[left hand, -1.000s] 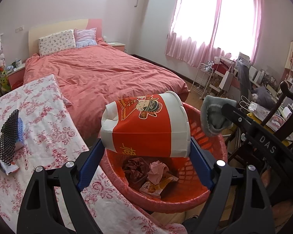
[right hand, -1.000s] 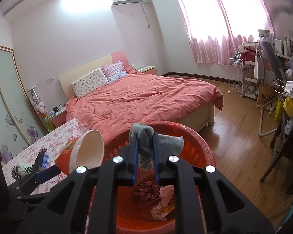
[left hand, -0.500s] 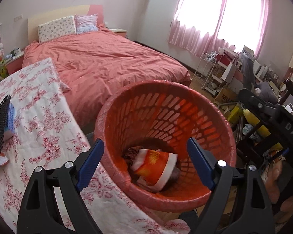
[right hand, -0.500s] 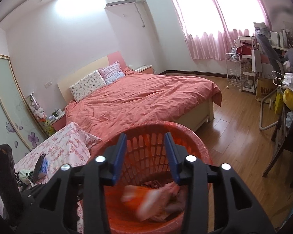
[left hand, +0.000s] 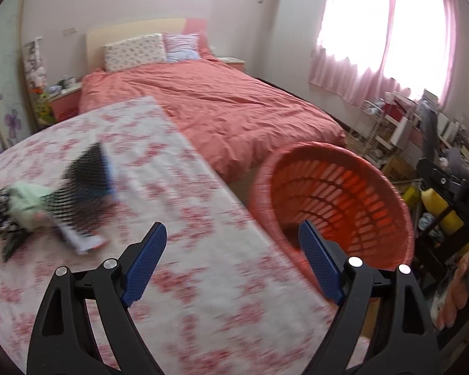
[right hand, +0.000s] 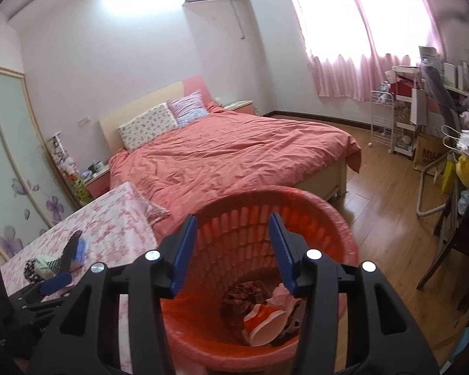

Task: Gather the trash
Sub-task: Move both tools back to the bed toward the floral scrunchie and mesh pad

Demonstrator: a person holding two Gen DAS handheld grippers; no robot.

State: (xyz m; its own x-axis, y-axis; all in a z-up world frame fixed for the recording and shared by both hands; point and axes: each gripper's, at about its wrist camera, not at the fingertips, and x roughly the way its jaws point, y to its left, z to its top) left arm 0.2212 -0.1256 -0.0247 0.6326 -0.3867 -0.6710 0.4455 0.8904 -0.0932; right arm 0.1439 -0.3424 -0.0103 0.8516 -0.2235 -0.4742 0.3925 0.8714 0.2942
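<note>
Though blurred leftward, cup rightward.

Left wrist view: looks steeply down over the floral tablecloth, with the red basket at right. Right wrist view: sits close above the same red basket, facing the bed. Both share basket, tablecloth and bed.

There was one orange basket on the right, one red paper cup inside it, two pillows on the far bed, and two grippers nearest.
</note>
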